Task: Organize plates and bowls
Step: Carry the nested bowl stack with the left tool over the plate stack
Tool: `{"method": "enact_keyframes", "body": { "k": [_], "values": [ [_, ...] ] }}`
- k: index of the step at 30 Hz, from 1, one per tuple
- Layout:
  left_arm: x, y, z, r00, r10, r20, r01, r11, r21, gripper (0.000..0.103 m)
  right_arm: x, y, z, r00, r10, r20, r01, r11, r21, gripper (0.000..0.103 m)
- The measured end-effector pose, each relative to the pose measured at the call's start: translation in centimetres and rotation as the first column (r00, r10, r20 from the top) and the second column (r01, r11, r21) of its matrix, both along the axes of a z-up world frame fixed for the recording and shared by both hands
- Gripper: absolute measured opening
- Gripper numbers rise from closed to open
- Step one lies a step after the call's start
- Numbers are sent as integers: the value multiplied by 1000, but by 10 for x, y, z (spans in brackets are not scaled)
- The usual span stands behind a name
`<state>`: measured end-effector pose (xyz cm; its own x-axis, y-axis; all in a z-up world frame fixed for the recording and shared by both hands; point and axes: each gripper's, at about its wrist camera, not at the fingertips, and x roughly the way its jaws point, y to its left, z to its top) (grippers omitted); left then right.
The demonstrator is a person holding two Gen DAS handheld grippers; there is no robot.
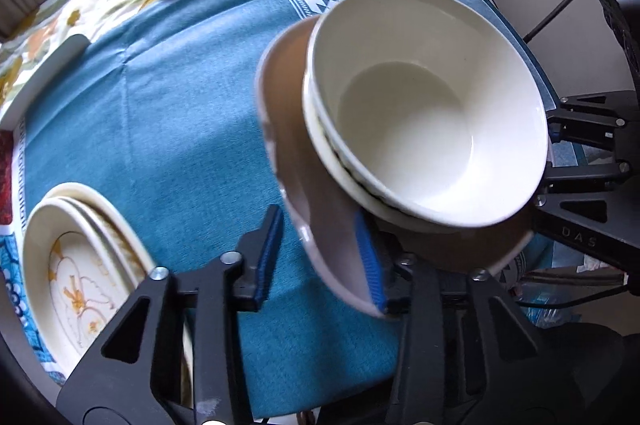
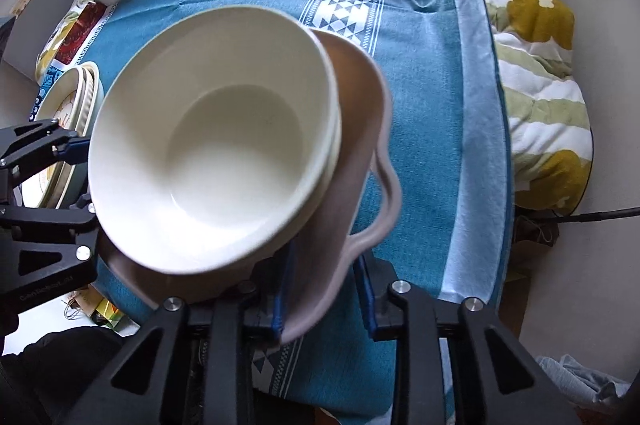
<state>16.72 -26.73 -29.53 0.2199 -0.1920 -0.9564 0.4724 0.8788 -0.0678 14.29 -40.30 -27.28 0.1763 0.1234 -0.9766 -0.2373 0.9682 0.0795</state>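
1. The left tongs (image 1: 320,257) are spread, their jaws straddling the rim of the brown dish (image 1: 288,129) without pinching it.
2. The right tongs (image 2: 326,285) are likewise spread around the dish's (image 2: 356,161) wavy rim.
3. White bowls (image 1: 424,117) sit nested in the dish, tilted, above the blue cloth (image 1: 160,113).
4. Plates (image 1: 80,265) are stacked on the bench to the left.

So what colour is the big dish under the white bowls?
Brown dish, with a paler rim; the left wrist view shows it best.
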Motion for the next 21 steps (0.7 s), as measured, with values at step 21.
{"method": "enact_keyframes", "body": {
  "k": [21],
  "values": [
    [-28,23,44,984,131,123,-128,991,-36,11,-17,27,43,976,134,171,-136,991,-3,14]
  ]
}}
